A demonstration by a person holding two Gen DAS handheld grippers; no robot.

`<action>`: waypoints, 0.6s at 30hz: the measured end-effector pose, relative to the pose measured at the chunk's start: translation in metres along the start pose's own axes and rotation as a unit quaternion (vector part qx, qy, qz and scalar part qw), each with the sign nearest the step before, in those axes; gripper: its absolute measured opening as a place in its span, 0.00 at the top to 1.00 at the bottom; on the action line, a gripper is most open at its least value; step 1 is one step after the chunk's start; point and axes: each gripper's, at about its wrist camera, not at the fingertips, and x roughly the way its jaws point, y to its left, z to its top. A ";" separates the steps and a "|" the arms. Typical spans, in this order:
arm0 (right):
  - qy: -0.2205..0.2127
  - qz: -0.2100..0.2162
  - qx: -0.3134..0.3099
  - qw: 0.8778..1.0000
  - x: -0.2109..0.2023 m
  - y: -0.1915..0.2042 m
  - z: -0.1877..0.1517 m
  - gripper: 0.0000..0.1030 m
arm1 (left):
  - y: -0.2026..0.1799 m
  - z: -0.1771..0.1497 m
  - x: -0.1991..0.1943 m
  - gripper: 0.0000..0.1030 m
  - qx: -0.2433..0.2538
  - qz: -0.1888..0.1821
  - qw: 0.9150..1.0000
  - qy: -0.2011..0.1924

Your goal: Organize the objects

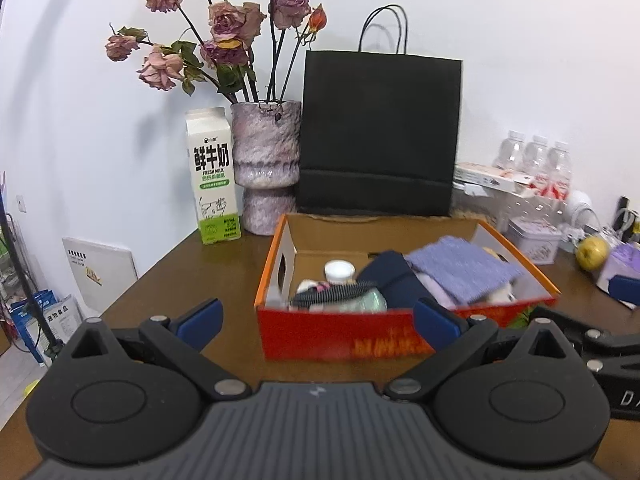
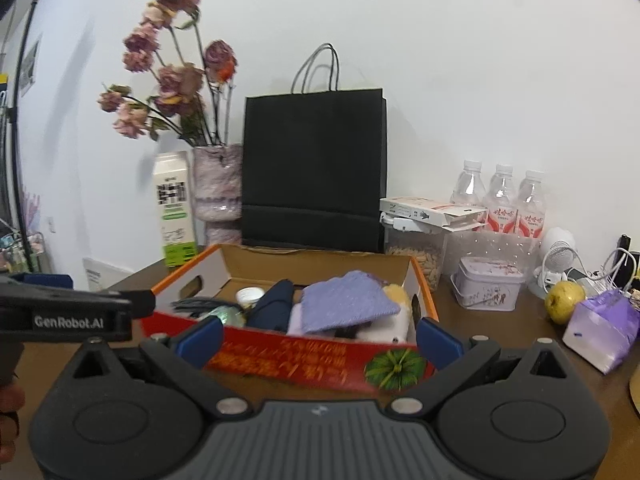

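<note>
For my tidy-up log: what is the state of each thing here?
left hand-held gripper: open, empty
right hand-held gripper: open, empty
cardboard box: open, partly filled
milk carton: upright, closed
black paper bag: upright
water bottles: upright, capped

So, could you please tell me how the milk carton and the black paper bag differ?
The milk carton is white and green with printed text; the black paper bag is plain. The carton is narrow with a gabled top; the bag is much wider and taller, with cord handles. Both stand upright on the table against the wall.
</note>
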 end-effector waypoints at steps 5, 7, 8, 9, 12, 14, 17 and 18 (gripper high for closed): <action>0.000 0.008 0.001 1.000 -0.045 0.012 -0.012 0.00 | 0.006 -0.022 -0.037 0.00 0.004 -0.005 1.000 0.021; -0.001 0.010 0.001 1.000 -0.064 0.017 -0.018 0.00 | 0.008 -0.032 -0.051 0.00 0.006 -0.004 1.000 0.030; -0.001 0.011 0.001 1.000 -0.071 0.019 -0.021 0.00 | 0.010 -0.036 -0.057 0.00 0.005 -0.005 0.999 0.033; -0.001 0.013 0.001 1.000 -0.079 0.021 -0.024 0.00 | 0.011 -0.041 -0.063 0.00 0.004 -0.004 0.999 0.037; 0.003 0.017 0.001 1.000 -0.101 0.027 -0.034 0.00 | 0.015 -0.053 -0.083 0.00 0.004 -0.005 0.999 0.043; 0.006 0.019 0.001 1.000 -0.114 0.031 -0.040 0.00 | 0.017 -0.060 -0.096 0.00 0.004 -0.002 0.999 0.045; 0.010 0.022 0.001 1.000 -0.129 0.037 -0.048 0.00 | 0.019 -0.070 -0.114 0.00 0.004 -0.002 0.999 0.046; 0.011 0.023 0.000 1.000 -0.133 0.039 -0.050 0.00 | 0.020 -0.073 -0.120 0.00 0.004 -0.002 0.999 0.045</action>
